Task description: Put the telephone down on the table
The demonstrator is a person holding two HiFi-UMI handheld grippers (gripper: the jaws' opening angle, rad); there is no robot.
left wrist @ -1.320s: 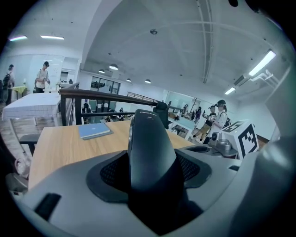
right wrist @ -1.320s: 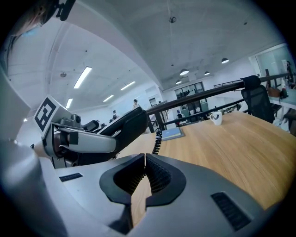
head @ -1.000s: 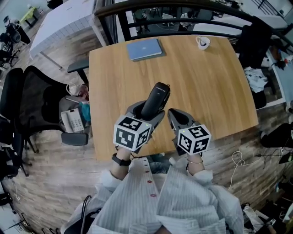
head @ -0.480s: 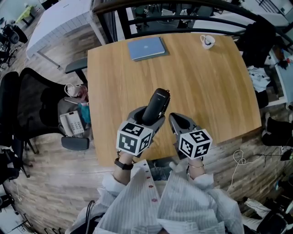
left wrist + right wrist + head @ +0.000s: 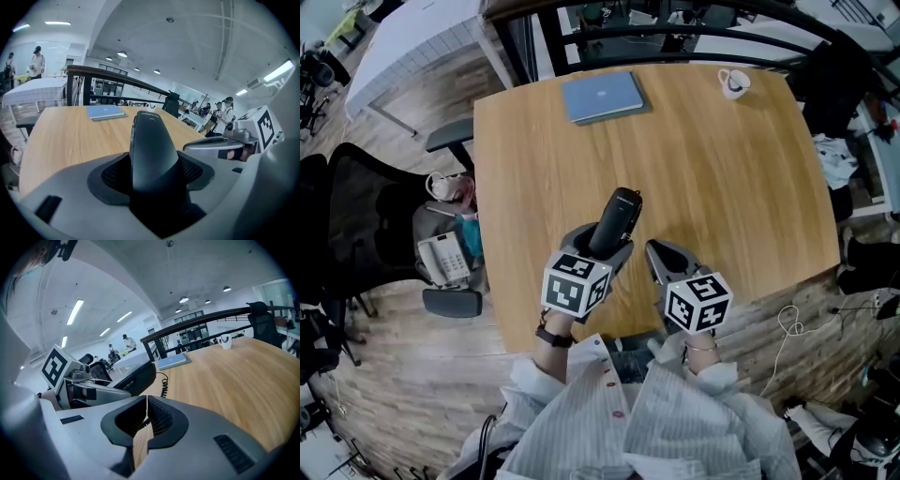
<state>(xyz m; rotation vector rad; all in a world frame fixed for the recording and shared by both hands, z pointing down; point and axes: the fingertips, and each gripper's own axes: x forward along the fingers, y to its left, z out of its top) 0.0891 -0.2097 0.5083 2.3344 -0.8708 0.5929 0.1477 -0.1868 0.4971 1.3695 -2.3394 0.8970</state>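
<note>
A black telephone handset (image 5: 614, 220) stands tilted above the wooden table (image 5: 722, 169), near its front edge. My left gripper (image 5: 605, 242) is shut on the handset's lower part. In the left gripper view the handset (image 5: 150, 150) fills the gap between the jaws and points toward the table's far side. A coiled cord (image 5: 164, 386) hangs from the handset (image 5: 138, 376) in the right gripper view. My right gripper (image 5: 659, 253) hovers just to the right of the left one, shut with nothing in it (image 5: 146, 416).
A blue notebook (image 5: 602, 96) lies at the table's far edge, and a white cup (image 5: 734, 82) stands at the far right corner. The telephone's white base (image 5: 442, 258) rests on a chair seat left of the table. A dark railing runs behind the table.
My left gripper keeps its hold on the handset and both grippers have hardly moved over the table. The head view has shifted a little.
</note>
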